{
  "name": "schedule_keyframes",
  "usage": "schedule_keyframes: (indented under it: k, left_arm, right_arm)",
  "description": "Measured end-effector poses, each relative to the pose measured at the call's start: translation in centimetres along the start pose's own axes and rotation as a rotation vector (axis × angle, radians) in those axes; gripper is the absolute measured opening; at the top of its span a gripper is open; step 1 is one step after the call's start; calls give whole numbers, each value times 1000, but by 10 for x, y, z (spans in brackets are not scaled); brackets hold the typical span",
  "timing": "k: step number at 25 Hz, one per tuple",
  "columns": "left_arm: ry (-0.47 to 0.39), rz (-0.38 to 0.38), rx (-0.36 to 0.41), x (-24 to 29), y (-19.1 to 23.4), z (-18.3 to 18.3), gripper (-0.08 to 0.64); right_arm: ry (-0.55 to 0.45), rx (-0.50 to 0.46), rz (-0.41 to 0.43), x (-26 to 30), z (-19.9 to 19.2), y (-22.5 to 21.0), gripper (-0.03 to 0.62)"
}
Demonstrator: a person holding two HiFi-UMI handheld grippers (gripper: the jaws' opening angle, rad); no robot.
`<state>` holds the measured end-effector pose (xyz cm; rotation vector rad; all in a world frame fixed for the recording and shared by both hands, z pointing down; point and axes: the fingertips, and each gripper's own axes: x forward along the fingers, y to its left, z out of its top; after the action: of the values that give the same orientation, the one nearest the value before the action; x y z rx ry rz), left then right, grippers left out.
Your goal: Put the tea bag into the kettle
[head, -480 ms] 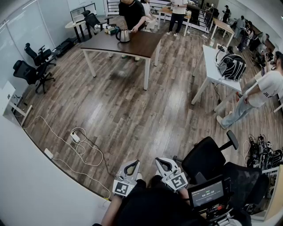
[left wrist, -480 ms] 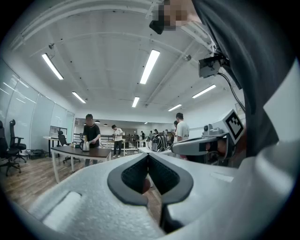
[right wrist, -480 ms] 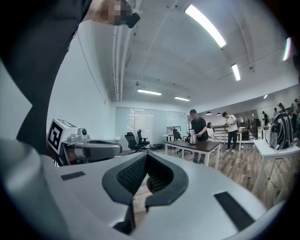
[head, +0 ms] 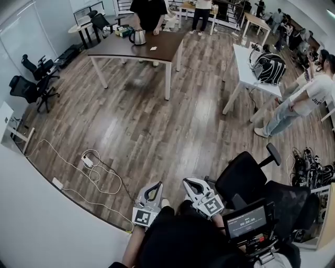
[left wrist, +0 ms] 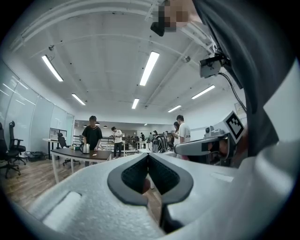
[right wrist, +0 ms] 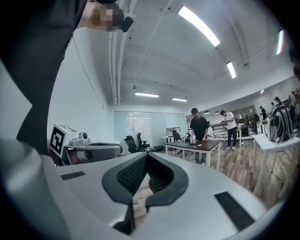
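The left gripper [head: 154, 185] and the right gripper [head: 187, 182] sit at the bottom centre of the head view, close to the person's body and pointing up the frame. They lie side by side, near each other but not touching. In the left gripper view the jaws are together, their tips meeting, with nothing between them. The right gripper view shows the same: jaws closed and empty. The kettle [head: 137, 36] stands far from both grippers, at the top of the head view left of centre, on a dark table [head: 118, 49]. A small pale piece that looks like the tea bag [head: 153, 48] lies flat on the table, a little right of the kettle and lower in the frame, not touching it. A person in black [head: 149, 9] stands at the table's far edge, just beside the kettle. A wide stretch of wood floor [head: 157, 120] lies between the grippers and the table. A white power strip [head: 88, 161] lies on the floor at lower left. A black chair [head: 243, 180] stands at lower right, near the right gripper, with a small screen [head: 244, 223] below it in the frame. At upper right a white table [head: 243, 65] bears a black-and-white bag [head: 271, 68].
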<state>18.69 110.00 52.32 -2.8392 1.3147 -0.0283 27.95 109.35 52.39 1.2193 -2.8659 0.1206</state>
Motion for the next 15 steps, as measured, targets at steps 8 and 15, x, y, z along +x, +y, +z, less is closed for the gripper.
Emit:
schedule_keyframes:
  k: [8,15]
  left_arm:
    - [-31,49,-3,0,25,2,2]
    - [-43,6,14,-10,26,11,2]
  right_arm:
    - [58,-23,33,23,-11,3,5]
    - [21,-50,43,33,7,17,6]
